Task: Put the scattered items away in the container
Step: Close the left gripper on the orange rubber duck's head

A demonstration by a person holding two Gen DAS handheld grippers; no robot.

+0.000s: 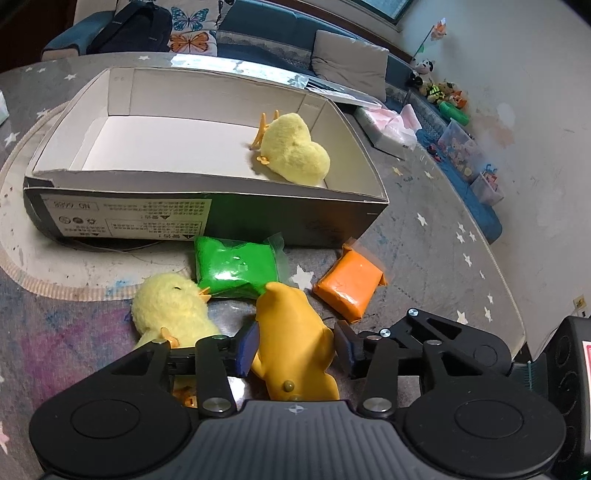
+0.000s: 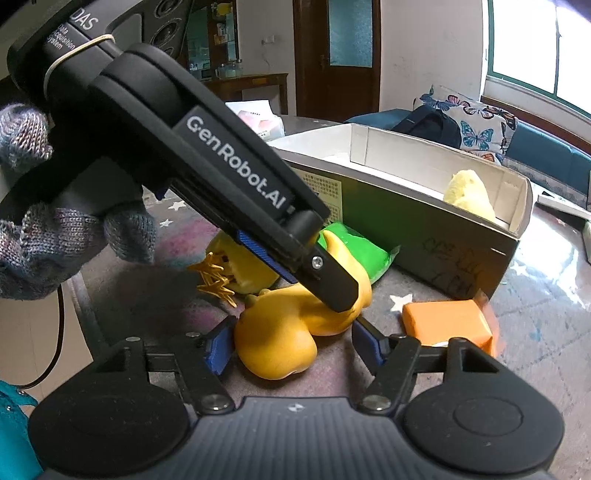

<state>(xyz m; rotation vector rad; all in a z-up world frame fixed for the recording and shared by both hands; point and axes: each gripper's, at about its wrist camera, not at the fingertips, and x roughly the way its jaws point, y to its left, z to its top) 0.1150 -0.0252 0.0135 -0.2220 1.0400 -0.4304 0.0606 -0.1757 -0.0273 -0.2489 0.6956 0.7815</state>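
A yellow rubber duck (image 1: 291, 339) lies on the rug between the fingers of my left gripper (image 1: 295, 347), whose jaws stand open around its body; whether the pads touch it is unclear. My right gripper (image 2: 291, 347) is open with the same duck (image 2: 280, 339) between its fingers. The left gripper's body (image 2: 221, 177) crosses the right wrist view above the duck. A fluffy yellow chick (image 1: 170, 314) lies left of the duck. A green packet (image 1: 236, 266) and an orange packet (image 1: 349, 284) lie in front of the open cardboard box (image 1: 207, 214), which holds another fluffy chick (image 1: 295, 151).
The rug (image 1: 424, 229) has white stars. A sofa with a butterfly cushion (image 1: 192, 26) and a dark bag stands behind the box. Toy bins (image 1: 461, 147) and small toys line the wall at right. A gloved hand (image 2: 55, 236) holds the left gripper.
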